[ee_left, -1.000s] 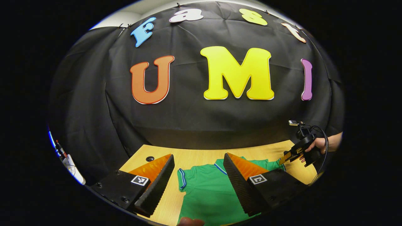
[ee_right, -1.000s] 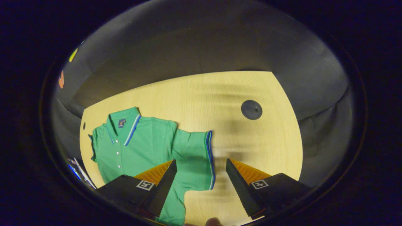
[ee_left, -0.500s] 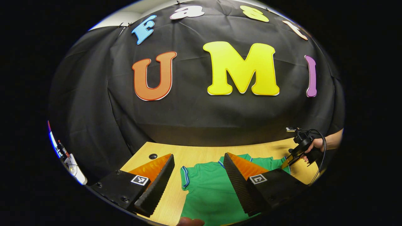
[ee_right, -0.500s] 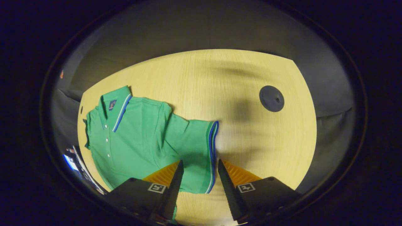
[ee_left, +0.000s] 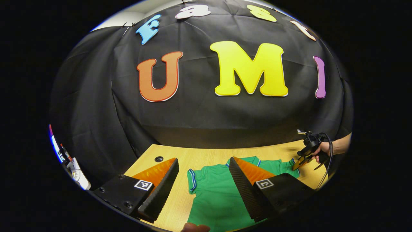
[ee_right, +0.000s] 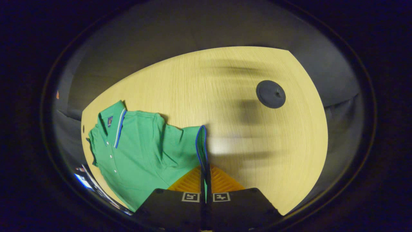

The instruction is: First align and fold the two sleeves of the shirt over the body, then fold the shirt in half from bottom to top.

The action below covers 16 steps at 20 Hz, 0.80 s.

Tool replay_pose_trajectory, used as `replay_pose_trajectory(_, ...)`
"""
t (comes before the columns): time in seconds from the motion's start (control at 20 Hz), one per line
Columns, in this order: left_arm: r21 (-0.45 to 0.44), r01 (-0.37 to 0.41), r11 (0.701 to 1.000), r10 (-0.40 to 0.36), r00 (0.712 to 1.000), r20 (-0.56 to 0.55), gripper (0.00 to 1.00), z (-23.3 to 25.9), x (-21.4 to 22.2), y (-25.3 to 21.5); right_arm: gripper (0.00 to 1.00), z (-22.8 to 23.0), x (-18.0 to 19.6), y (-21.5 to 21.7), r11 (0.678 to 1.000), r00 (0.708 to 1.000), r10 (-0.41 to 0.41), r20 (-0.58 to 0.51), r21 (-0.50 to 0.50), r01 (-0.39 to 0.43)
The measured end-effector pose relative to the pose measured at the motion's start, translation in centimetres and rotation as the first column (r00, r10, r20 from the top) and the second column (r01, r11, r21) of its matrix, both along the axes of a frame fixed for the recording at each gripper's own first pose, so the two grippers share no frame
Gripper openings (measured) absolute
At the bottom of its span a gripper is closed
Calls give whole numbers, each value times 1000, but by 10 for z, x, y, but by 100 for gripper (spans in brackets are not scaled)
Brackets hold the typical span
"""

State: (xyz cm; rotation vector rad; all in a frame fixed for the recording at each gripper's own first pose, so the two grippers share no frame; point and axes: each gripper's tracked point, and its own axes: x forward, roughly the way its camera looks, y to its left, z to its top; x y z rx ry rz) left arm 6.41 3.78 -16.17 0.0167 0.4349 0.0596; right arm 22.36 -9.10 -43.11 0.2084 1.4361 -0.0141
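- Green polo shirt (ee_right: 138, 151) lies face up on the wooden table (ee_right: 231, 129), collar toward the far edge, buttons visible.
- Right gripper (ee_right: 206, 174): both fingers are pressed together on the blue-striped cuff of the shirt's right sleeve (ee_right: 193, 145); the cuff edge stands up between them.
- In the left gripper view, the right gripper (ee_left: 297, 164) sits at the shirt's far sleeve, held by a hand (ee_left: 322, 151).
- Left gripper (ee_left: 202, 185): fingers spread wide, grasping nothing, hovering above the shirt (ee_left: 212, 196) near its left sleeve (ee_left: 193, 180).
- A round dark cap (ee_right: 270, 94) is set into the table, well apart from the shirt.
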Motion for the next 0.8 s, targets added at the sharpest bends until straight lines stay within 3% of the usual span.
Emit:
replay_pose_trajectory(0.35, -16, -16, 1000, 16, 1000, -12, 100, -7, -4, 15, 0, 46, 4, 33, 998, 995, 56, 79, 27, -59)
replay_pose_trajectory(0.6, -18, -24, 1000, 24, 1000, -5, 100, -6, -12, 33, 0, 77, 1, 94, 991, 990, 84, 115, 90, -95)
replay_pose_trajectory(0.8, -3, -44, 999, 44, 999, -2, 100, -5, -20, 56, 0, 75, 1, 142, 992, 990, 99, 98, 68, -106)
